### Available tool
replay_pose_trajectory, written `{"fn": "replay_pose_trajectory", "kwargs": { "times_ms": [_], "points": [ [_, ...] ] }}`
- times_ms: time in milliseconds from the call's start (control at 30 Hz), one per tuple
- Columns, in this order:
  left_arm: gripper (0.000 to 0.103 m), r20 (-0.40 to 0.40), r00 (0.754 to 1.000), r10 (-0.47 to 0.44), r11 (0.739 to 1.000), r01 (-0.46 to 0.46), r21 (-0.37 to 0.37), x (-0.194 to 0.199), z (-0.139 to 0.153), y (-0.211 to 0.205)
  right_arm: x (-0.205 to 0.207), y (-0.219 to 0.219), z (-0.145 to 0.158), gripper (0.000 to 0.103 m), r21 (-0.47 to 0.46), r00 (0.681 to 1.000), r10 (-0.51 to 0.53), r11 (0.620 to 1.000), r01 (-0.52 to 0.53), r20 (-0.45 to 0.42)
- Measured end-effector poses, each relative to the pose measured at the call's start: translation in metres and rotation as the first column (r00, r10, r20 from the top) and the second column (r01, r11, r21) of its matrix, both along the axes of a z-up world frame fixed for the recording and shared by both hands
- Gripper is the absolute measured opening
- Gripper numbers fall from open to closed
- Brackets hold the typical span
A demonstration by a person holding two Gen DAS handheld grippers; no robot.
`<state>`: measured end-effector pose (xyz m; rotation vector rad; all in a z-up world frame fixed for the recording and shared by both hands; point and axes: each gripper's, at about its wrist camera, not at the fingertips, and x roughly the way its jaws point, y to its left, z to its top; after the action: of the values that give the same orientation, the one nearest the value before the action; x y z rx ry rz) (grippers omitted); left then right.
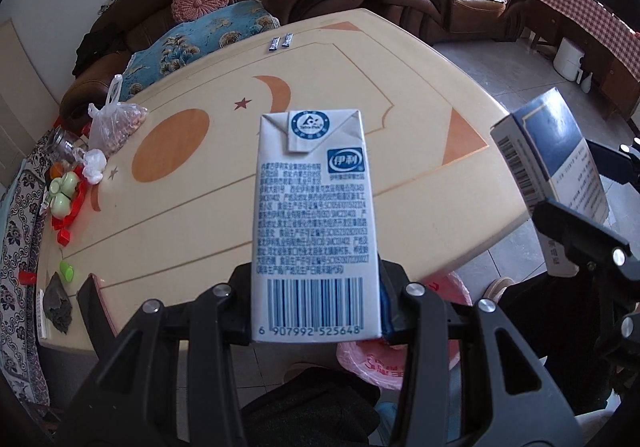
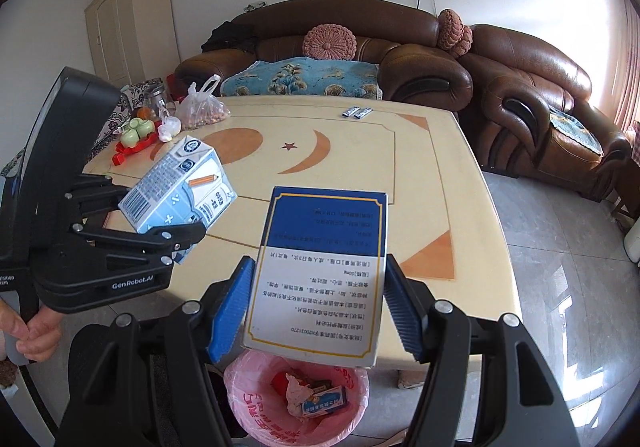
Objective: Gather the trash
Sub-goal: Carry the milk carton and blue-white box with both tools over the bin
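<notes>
**Blue cartons over a cream and orange table**

The milk carton (image 1: 314,223) at frame centre is white with blue print and a blue barcode. The flat box (image 2: 320,271) is dark blue above, white below, with a gold border. The table (image 2: 420,183) is cream, inlaid with orange moon, circle and red star. Lower centre, the bin liner (image 2: 240,379) is pink with red lettering. The sofa (image 2: 520,87) is brown leather.
</notes>
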<state>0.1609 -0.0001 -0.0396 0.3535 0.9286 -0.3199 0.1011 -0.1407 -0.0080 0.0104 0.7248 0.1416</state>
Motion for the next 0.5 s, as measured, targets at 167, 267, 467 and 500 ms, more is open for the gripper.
{"fn": "replay_pose_trajectory", "kwargs": {
  "times_ms": [167, 267, 467, 500],
  "points": [
    [0.042, 0.003, 1.000, 0.014, 1.000, -0.014, -0.024, -0.026, -0.010, 0.004, -0.018, -0.001, 0.000, 0.063, -0.004, 1.000, 0.000, 1.000, 0.000, 0.001],
    [0.042, 0.008, 1.000, 0.023, 0.999, -0.023, -0.036, -0.038, -0.016, 0.006, -0.026, -0.001, -0.006, 0.063, -0.008, 1.000, 0.004, 1.000, -0.004, -0.011],
    [0.042, -0.013, 0.999, 0.039, 0.998, -0.040, -0.058, -0.053, -0.034, 0.010, -0.039, 0.006, -0.027, 0.063, -0.013, 0.999, 0.018, 1.000, -0.019, -0.052],
    [0.042, -0.017, 0.999, 0.042, 0.998, -0.043, -0.056, -0.055, -0.038, 0.010, -0.041, 0.007, -0.031, 0.063, -0.012, 0.998, 0.022, 1.000, -0.022, -0.060]
  ]
}}
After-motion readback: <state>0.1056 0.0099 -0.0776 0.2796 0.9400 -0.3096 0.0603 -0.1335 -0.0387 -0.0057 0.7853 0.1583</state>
